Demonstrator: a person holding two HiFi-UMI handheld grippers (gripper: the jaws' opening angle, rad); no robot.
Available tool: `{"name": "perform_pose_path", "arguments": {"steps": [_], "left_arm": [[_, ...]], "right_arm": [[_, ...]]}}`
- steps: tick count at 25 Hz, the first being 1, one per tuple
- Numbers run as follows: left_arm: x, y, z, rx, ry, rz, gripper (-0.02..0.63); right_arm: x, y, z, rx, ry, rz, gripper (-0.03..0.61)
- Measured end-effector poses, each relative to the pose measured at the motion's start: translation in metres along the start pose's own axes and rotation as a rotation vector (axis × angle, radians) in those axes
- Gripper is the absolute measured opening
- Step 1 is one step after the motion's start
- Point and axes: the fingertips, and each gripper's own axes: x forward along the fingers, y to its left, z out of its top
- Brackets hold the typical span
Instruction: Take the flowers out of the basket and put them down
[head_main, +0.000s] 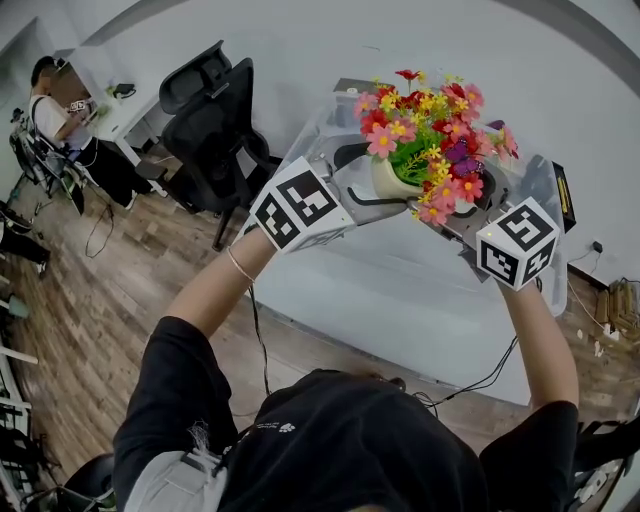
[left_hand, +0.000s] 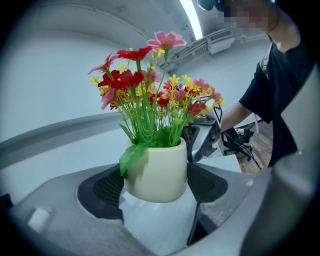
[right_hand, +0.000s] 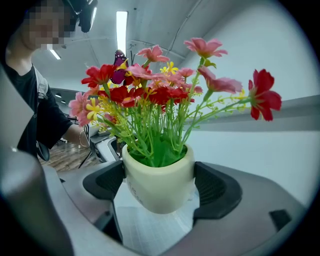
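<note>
The flowers (head_main: 425, 125) stand in a cream pot (head_main: 392, 181), mouth up, with the stems' long axis rising almost straight and the red, pink and yellow heads fanning out on top. A purple butterfly pick (right_hand: 120, 65) sits among the blooms. The pot hangs in the air over the white bench (head_main: 400, 300), beyond its near edge and clear of its top.

Both tools hold it from opposite sides. The left tool (left_hand: 156, 186) is clamped on the pot's lower body, with its dark ribbed pads (left_hand: 107, 189) pressed against the left and right walls. The right tool (right_hand: 159, 189) is likewise closed on the pot, and its pads (right_hand: 215, 187) hug the walls just under the rim. In each gripper view the other tool shows just behind the pot.

To the left of the bench stands a black office chair (head_main: 215, 115) on the wooden floor (head_main: 90, 290), near the left tool's marker cube (head_main: 298, 205). A cable (head_main: 490, 375) hangs from the near edge at the right. Another person (head_main: 50, 100) sits far off by a desk.
</note>
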Motion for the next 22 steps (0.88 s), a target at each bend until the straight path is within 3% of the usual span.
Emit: {"name": "perform_pose_path", "arguments": {"steps": [6, 22], "left_arm": [[-0.076, 0.031, -0.033, -0.015, -0.016, 0.015, 0.390], [-0.135, 0.052, -0.063, -0.047, -0.010, 0.069, 0.388]], "right_arm": [[0.070, 0.049, 0.022, -0.012, 0.012, 0.014, 0.449], [0.126, 0.088, 0.035, -0.021, 0.019, 0.076, 0.450]]}}
